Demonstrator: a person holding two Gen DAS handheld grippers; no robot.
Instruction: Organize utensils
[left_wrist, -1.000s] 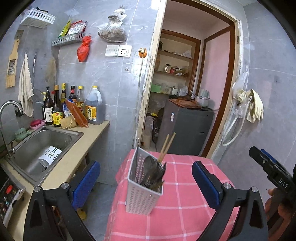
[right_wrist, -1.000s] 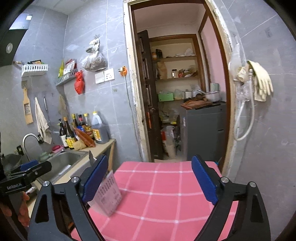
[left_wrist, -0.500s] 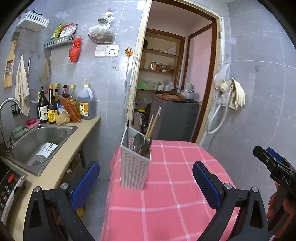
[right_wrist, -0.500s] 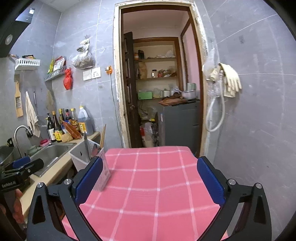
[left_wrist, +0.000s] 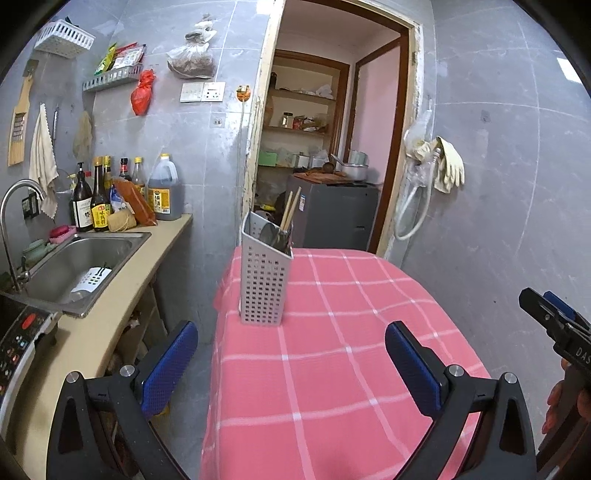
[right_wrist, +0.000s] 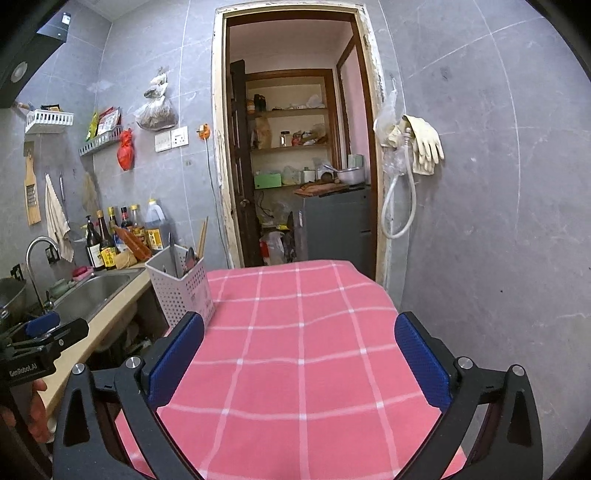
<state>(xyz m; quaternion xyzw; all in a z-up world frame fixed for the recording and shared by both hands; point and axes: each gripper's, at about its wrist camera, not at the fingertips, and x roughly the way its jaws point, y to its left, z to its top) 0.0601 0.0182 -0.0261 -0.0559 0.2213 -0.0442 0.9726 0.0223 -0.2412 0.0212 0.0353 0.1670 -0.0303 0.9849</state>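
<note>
Utensil holder (left_wrist: 265, 273): white, perforated, upright at the far left corner of the pink checked table (left_wrist: 332, 369); chopsticks (left_wrist: 290, 208) and dark utensils stand inside, apparently sorted. Left gripper (left_wrist: 291, 358) and right gripper (right_wrist: 299, 354): 2, both released, spread wide, empty, well short of the holder.

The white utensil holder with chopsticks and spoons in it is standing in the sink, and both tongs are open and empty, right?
Not quite. The white utensil holder stands on the pink checked tablecloth, at its corner nearest the counter, not in the sink; the left wrist view shows this. The rest holds: chopsticks and spoons are in it, and the left tongs and right tongs are open and empty.
</note>
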